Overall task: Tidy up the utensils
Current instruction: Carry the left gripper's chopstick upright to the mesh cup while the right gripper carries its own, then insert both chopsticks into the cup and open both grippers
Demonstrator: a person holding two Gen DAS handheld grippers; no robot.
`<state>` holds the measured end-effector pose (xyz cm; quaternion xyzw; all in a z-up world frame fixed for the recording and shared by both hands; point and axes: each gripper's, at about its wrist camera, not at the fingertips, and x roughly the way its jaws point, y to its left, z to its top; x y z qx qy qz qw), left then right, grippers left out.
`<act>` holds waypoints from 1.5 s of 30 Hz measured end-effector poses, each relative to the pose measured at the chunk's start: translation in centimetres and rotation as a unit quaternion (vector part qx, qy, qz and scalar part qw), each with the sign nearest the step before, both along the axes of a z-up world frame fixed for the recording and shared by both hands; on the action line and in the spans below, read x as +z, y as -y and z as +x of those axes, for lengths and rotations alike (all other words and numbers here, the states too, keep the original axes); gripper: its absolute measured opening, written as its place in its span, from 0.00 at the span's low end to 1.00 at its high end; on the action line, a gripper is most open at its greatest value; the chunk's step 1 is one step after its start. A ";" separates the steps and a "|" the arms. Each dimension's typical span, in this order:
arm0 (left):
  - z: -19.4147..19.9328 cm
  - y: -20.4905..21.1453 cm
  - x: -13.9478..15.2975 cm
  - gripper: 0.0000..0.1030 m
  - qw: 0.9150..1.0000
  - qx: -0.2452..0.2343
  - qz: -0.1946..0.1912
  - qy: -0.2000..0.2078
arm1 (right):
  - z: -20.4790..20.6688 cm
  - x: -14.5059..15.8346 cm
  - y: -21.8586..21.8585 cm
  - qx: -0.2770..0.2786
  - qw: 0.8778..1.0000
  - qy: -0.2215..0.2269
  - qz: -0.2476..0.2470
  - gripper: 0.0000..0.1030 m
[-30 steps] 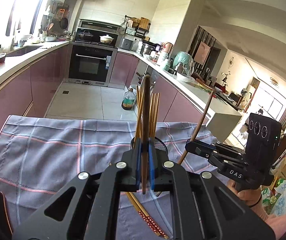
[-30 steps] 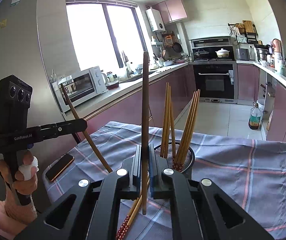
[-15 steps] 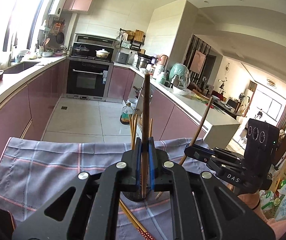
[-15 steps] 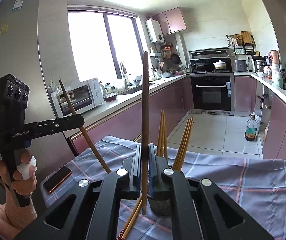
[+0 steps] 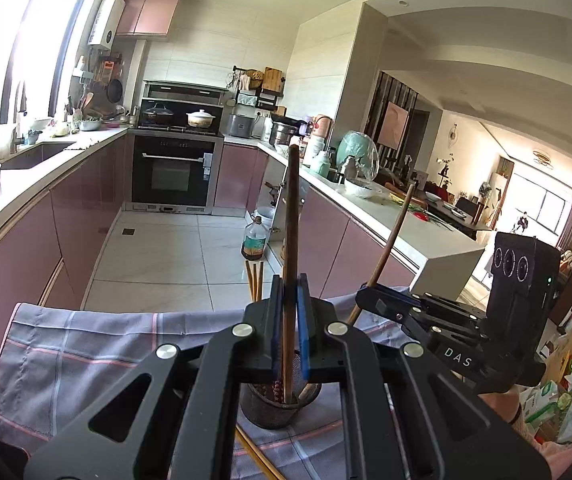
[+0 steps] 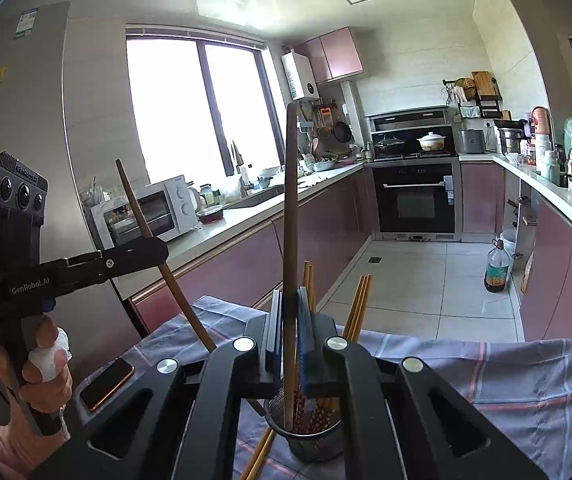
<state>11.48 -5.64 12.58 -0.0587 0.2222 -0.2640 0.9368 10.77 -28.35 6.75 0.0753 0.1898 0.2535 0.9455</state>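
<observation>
A dark mesh utensil cup stands on the checked cloth and holds several lighter chopsticks. My left gripper is shut on a dark brown chopstick, held upright with its lower end inside the cup. My right gripper is shut on another dark brown chopstick, also upright with its tip in the cup. Each gripper shows in the other's view, the right one and the left one, each with its slanted stick.
More chopsticks lie on the grey checked cloth beside the cup. A phone lies on the cloth's left edge. Kitchen counters, oven and floor lie beyond the table.
Both grippers have lowered their dark chopsticks, and the tips have gone from above the cup down into it. Both views have tilted upward.
</observation>
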 end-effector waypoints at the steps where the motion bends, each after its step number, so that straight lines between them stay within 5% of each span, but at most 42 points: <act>1: 0.2 0.3 -0.1 0.07 1.000 0.000 0.002 -0.003 | 0.2 -0.1 0.1 -0.004 1.000 0.000 -0.001 0.05; 28: 6.0 3.6 -7.0 0.07 0.992 -0.010 0.086 -0.095 | 3.9 -5.1 -1.4 -0.013 0.995 -0.084 -0.056 0.05; 45: 7.8 3.8 -8.7 0.07 0.990 -0.001 0.093 -0.107 | 5.1 -6.2 -1.8 -0.021 0.991 -0.114 -0.062 0.05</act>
